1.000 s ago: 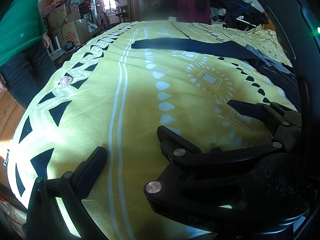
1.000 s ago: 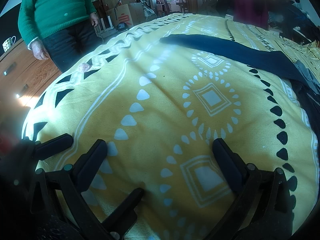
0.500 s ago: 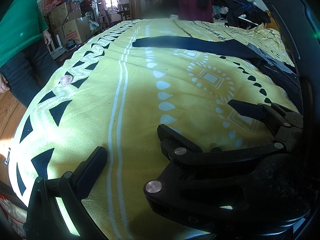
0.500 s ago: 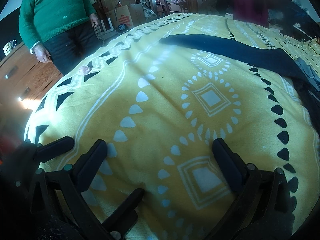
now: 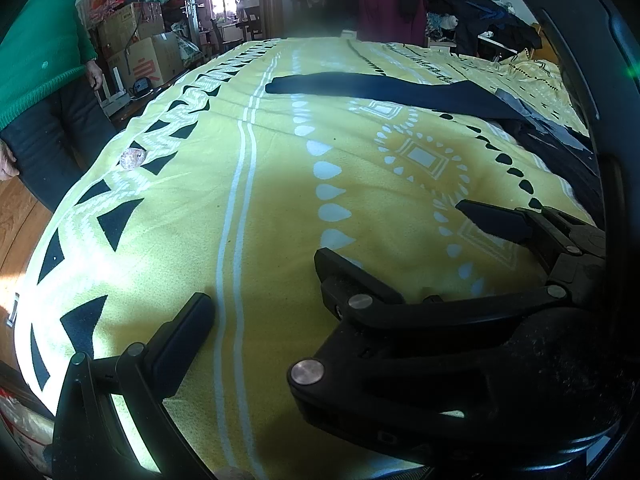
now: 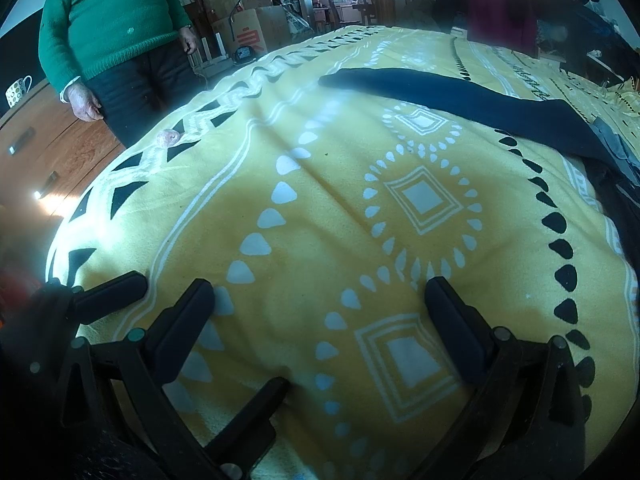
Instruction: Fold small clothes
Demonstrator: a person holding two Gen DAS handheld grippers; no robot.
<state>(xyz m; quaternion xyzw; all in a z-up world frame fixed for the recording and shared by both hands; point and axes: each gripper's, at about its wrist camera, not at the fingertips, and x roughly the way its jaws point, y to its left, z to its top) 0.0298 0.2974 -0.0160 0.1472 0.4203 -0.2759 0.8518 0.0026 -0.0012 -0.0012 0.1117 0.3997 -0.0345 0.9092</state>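
A long dark navy garment (image 5: 380,88) (image 6: 440,92) lies stretched flat across the far side of the yellow patterned blanket (image 5: 280,200) (image 6: 340,208). It runs into more dark clothing (image 5: 560,152) at the right edge. My right gripper (image 6: 320,284) is open and low over the near part of the blanket, holding nothing. My left gripper (image 5: 320,304) is open too, close beside it on the left. Its right finger is hidden behind the right gripper (image 5: 416,244), which crosses in front. Both are far from the garment.
A person in a green sweater (image 6: 108,20) stands at the bed's left side. A small pink crumpled object (image 5: 133,158) (image 6: 169,137) lies near the left blanket edge. Cardboard boxes (image 5: 148,60) and piled clothes (image 5: 460,4) stand beyond the bed.
Both grippers stay open and almost still over the near blanket. The views have only drifted slightly. The garment has not moved.
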